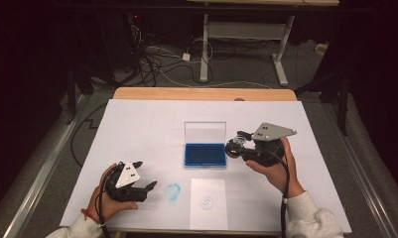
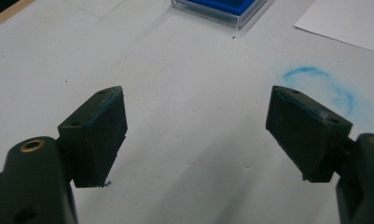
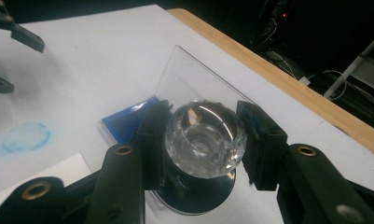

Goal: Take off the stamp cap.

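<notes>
High view: right gripper point(image 1: 234, 145), black two-jaw tool with a grey three-cornered plate on top, held in the person's right hand point(image 1: 275, 168) above the white sheet-covered table point(image 1: 137, 124). Its jaws are clamped on a clear faceted crystal-knob stamp with a dark round base point(image 1: 233, 146). Just beside the claw, on its left, lies the blue ink pad in a clear plastic case point(image 1: 205, 154), lid standing upright at the far side.

Right gripper view: clear faceted knob point(image 3: 204, 136) sits squarely between the two black pads point(image 3: 261, 140), both pressing on its sides; the dark round base hangs below the knob, nearer the camera. Blue ink pad point(image 3: 124, 121) lies beyond and under the claw, its clear lid rising behind the knob. A faint blue ring smudge point(image 3: 27, 136) marks the table well off to the claw's left.

Left gripper point(image 1: 146, 176), high view: black two-jaw tool in the person's left hand point(image 1: 107, 198), low over the table. Left gripper view: jaws stand wide apart with nothing between the pads point(image 2: 103, 135); bare white table under the gap. Blue ring smudge point(image 2: 322, 86) lies just beyond the right-hand pad; a white paper sheet point(image 1: 208, 203) lies past the smudge, away from the claw
</notes>
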Demonstrator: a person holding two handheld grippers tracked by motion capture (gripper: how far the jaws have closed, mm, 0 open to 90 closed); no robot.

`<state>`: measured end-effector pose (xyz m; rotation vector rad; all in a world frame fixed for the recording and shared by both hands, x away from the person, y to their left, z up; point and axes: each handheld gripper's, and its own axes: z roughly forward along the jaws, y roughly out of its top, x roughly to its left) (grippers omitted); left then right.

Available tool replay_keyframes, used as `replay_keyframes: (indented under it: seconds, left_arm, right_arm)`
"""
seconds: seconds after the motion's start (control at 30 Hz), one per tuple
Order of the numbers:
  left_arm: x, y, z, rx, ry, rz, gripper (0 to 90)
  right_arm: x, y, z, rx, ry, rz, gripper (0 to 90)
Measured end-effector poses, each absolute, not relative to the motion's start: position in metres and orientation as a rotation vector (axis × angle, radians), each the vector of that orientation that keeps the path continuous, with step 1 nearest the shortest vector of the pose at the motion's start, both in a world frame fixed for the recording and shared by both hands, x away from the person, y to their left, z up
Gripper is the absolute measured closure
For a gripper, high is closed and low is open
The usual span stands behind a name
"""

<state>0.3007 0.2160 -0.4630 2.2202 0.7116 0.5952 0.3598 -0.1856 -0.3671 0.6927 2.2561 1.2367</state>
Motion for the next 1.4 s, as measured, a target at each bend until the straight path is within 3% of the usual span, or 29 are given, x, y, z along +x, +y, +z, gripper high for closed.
replay_keyframes:
  seconds: [0.33,0.7,1.17,1.4]
  left_arm:
    - [0.284,0.182,-0.449,2.187,0.572,0.621,19.3]
    - [0.286,0.143,-0.448,2.142,0.483,0.455,19.3]
    - [0.301,0.109,-0.449,2.084,0.492,0.352,17.3]
    - [0.304,0.101,-0.445,2.048,0.471,0.347,29.9]
  right_arm:
    - [0.341,-0.151,-0.377,0.635,2.308,1.364,57.3]
    - [0.324,-0.12,-0.382,0.541,2.38,1.43,57.3]
    - [0.316,-0.112,-0.384,0.525,2.378,1.483,57.3]
    - [0.312,-0.108,-0.385,0.518,2.362,1.52,57.3]
